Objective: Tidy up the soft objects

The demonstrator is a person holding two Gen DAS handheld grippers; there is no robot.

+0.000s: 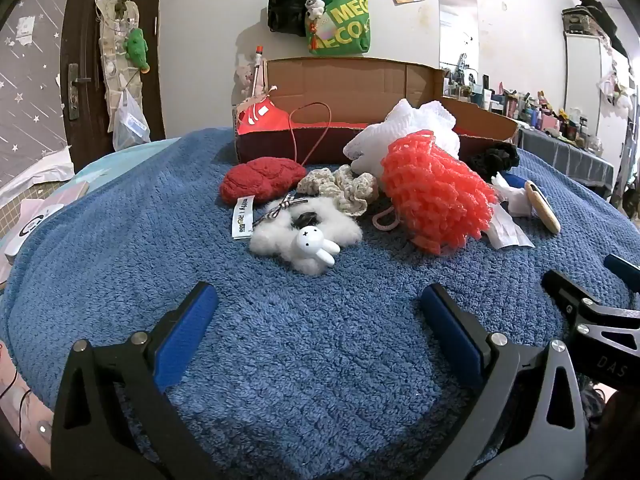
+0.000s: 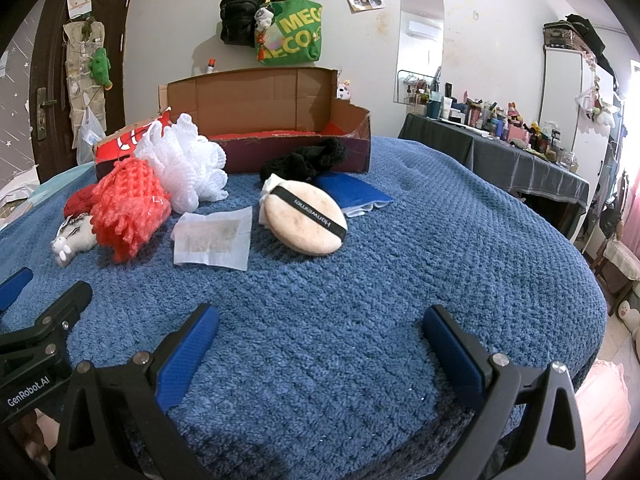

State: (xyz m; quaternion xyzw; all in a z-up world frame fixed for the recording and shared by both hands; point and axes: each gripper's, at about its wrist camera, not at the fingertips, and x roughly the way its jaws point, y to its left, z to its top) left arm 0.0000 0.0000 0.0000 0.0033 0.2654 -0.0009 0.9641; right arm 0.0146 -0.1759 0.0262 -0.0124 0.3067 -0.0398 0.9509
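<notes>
Soft objects lie on a blue blanket (image 1: pixel 312 360) in front of an open cardboard box (image 1: pixel 352 84). In the left wrist view: a red knit pouch (image 1: pixel 262 178), a beige crochet scrunchie (image 1: pixel 344 188), a white fluffy scrunchie with a rabbit charm (image 1: pixel 308 240), a coral mesh pouf (image 1: pixel 434 196) and a white mesh pouf (image 1: pixel 400 136). The right wrist view shows a beige powder puff (image 2: pixel 304 216), a black scrunchie (image 2: pixel 308 160), a blue cloth (image 2: pixel 352 192) and a white sheet (image 2: pixel 214 238). My left gripper (image 1: pixel 320 312) is open and empty. My right gripper (image 2: pixel 320 336) is open and empty.
A green tote bag (image 1: pixel 340 24) and a black bag (image 1: pixel 286 6) hang on the wall behind the box. A dark door (image 1: pixel 92 60) stands at the left. A cluttered table (image 2: pixel 520 148) is at the right. The right gripper's body (image 1: pixel 592 312) sits beside my left one.
</notes>
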